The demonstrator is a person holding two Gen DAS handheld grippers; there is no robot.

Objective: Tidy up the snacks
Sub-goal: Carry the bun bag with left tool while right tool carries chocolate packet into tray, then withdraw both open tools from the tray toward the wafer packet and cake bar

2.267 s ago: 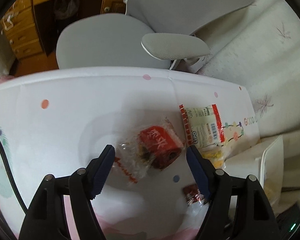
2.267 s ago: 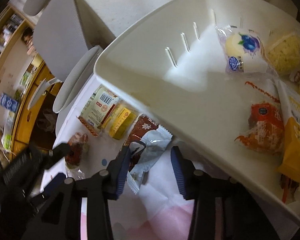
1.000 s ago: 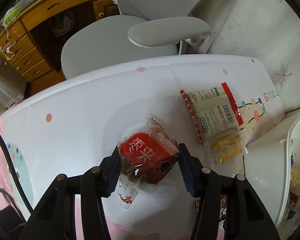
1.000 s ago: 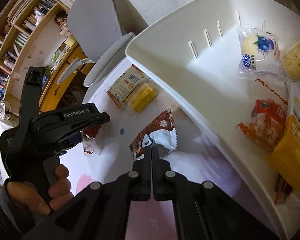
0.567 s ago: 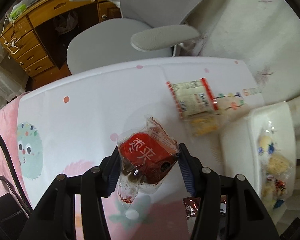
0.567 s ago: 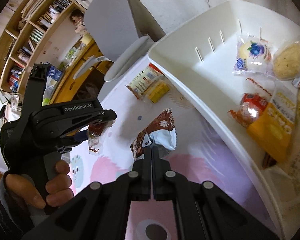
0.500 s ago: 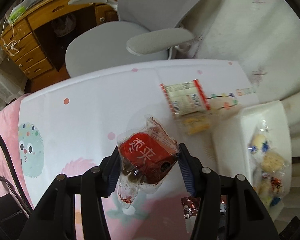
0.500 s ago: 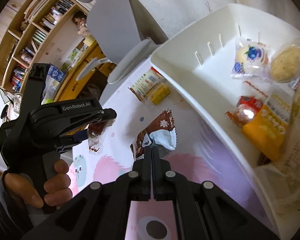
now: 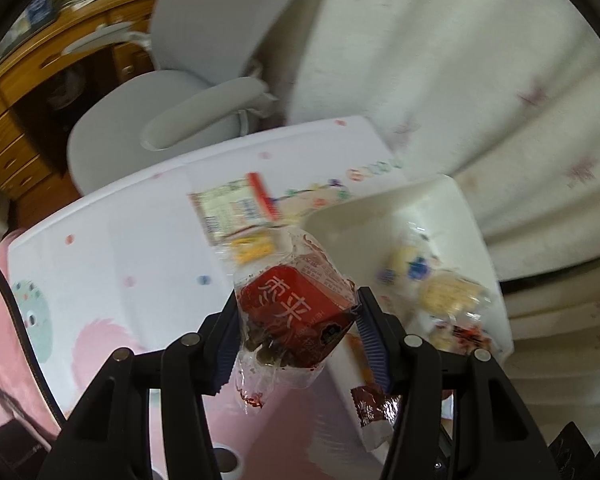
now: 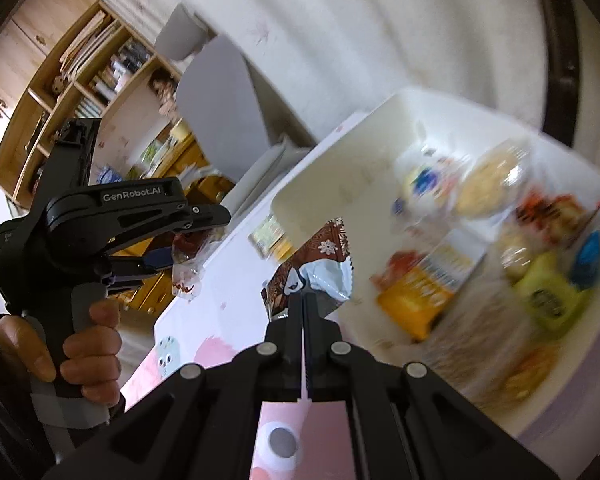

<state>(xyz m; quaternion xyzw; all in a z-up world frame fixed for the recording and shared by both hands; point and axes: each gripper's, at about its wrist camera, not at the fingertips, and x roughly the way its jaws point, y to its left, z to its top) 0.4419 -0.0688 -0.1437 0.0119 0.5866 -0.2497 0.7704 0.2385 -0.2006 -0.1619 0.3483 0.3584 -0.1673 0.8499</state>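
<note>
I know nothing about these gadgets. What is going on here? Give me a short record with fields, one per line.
Left tongs: shut on the red jelly packet, held up in the air
Right tongs: shut on the brown snowflake wrapper
White bin: already holds several snacks
On the tablecloth: a red-striped packet with a yellow snack beside it
Likely next: both held snacks go into the bin

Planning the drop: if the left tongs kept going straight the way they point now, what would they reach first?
Probably the near wall of the white bin, just ahead of the left tongs shut on the red jujube snack packet. Blur leaves depth uncertain.
</note>
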